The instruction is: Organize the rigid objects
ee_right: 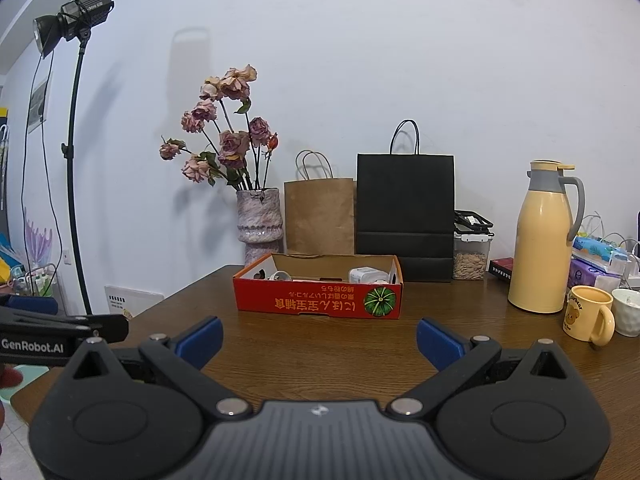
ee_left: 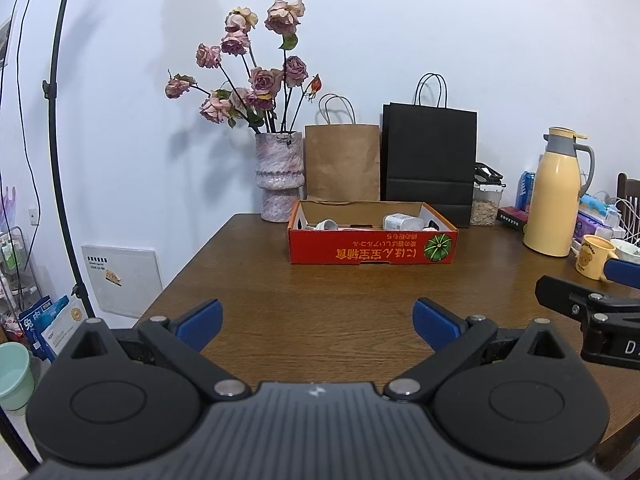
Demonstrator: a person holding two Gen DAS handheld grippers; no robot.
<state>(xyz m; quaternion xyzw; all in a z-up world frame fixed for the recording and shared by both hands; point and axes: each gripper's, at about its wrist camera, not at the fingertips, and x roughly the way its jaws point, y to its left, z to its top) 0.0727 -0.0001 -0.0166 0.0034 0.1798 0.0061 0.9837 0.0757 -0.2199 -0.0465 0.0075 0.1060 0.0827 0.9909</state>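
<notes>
A shallow red cardboard box (ee_left: 372, 246) (ee_right: 318, 300) with a pumpkin picture stands on the brown wooden table (ee_left: 320, 300) (ee_right: 320, 336), toward the back. Inside it lie a small white cup-like piece (ee_left: 326, 225) (ee_right: 281, 276) and a white plastic item (ee_left: 402, 222) (ee_right: 366, 275); the rest of its contents are hidden by the front wall. My left gripper (ee_left: 318, 322) hovers open over the near table edge, nothing between its blue pads. My right gripper (ee_right: 319, 340) is also open and empty, beside the left one.
Behind the box stand a vase of dried roses (ee_left: 280, 176), a brown paper bag (ee_left: 342, 160) and a black paper bag (ee_left: 430, 160). At right are a yellow thermos jug (ee_right: 542, 240), a yellow bear mug (ee_right: 588, 314), a white cup (ee_right: 626, 310) and packets. A light stand (ee_right: 74, 160) rises at left.
</notes>
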